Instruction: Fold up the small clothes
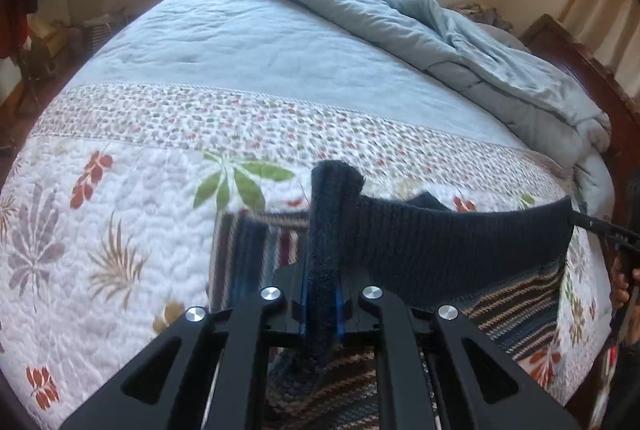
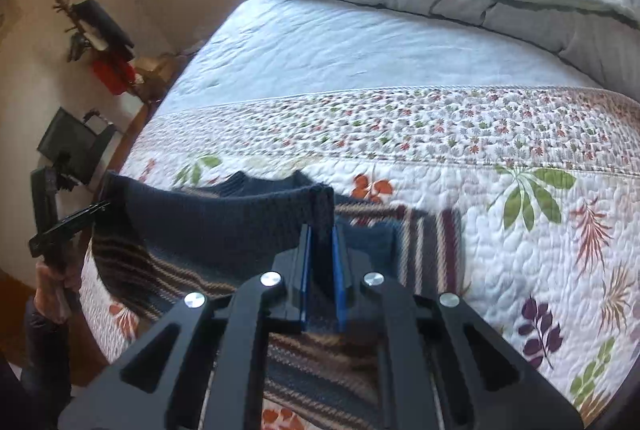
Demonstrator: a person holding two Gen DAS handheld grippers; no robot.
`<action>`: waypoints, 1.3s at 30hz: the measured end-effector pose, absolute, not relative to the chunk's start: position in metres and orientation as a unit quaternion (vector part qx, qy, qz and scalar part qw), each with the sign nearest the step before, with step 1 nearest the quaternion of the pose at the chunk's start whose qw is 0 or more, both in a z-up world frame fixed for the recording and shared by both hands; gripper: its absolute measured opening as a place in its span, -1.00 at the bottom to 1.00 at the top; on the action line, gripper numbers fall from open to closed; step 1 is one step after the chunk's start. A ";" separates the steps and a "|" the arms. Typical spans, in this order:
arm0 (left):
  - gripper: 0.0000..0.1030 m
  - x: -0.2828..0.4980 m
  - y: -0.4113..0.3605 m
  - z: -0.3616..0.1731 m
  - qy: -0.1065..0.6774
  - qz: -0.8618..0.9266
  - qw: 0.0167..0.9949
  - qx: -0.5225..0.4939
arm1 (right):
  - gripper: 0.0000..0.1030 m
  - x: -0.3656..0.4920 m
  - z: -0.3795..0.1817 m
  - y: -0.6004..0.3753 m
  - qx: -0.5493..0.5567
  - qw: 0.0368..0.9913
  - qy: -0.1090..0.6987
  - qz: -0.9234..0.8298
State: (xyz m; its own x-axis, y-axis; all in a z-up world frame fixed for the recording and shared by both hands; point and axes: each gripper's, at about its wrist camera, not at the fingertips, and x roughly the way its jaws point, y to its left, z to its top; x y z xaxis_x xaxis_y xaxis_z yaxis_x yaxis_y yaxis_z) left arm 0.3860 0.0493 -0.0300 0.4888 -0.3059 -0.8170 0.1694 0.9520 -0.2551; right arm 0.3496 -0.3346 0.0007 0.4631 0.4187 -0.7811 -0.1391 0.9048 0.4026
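Black linkage bars fill the bottom of both views, and between them a dark blue knitted edge is pinched. In the left wrist view, the left gripper (image 1: 320, 286) is pressed together on a bunched corner of the sweater (image 1: 460, 250), which sticks up past the blue pads toward 12 o'clock. In the right wrist view, the right gripper (image 2: 320, 270) is pinched on the other corner of the same dark band. The band is stretched tight between the two claws (it sags a little in the middle). The striped part of the sweater is seen hanging below the band and lying on the flowered quilt (image 1: 120, 230) at the near edge of the bed. A rumpled pale blue blanket (image 1: 460, 42) is heaped at about 1 o'clock. The other gripper is seen at 3 o'clock in the left view and at 9 o'clock in the right view, held in a hand (image 2: 52, 286).
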 end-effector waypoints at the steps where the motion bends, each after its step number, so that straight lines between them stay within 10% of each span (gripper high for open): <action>1: -0.82 0.395 0.051 -0.033 0.484 -0.133 0.861 -0.075 | -0.83 0.359 -0.004 -0.335 0.143 0.842 0.494 0.162; 20: -0.79 0.452 0.024 -0.112 0.544 -0.088 0.834 -0.043 | -0.81 0.414 -0.082 -0.335 0.141 0.817 0.551 0.095; 25: -0.01 0.456 0.025 -0.127 0.560 -0.055 0.827 -0.013 | -0.19 0.418 -0.096 -0.327 0.102 0.816 0.566 0.064; 29: 0.28 0.438 0.043 -0.115 0.563 -0.077 0.821 -0.052 | -0.20 0.390 -0.090 -0.331 0.090 0.820 0.559 0.082; 39: 0.42 0.300 0.116 -0.111 0.557 -0.083 0.824 -0.062 | 0.07 0.228 -0.089 -0.360 0.105 0.800 0.576 0.133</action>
State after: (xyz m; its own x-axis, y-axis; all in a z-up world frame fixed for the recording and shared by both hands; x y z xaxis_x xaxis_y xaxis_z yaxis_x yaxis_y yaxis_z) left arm 0.2996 0.1155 -0.1111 0.3659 -0.2054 -0.9077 0.0683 0.9786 -0.1939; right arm 0.2284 -0.3601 -0.0891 0.3005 0.3328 -0.8938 -0.0913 0.9429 0.3204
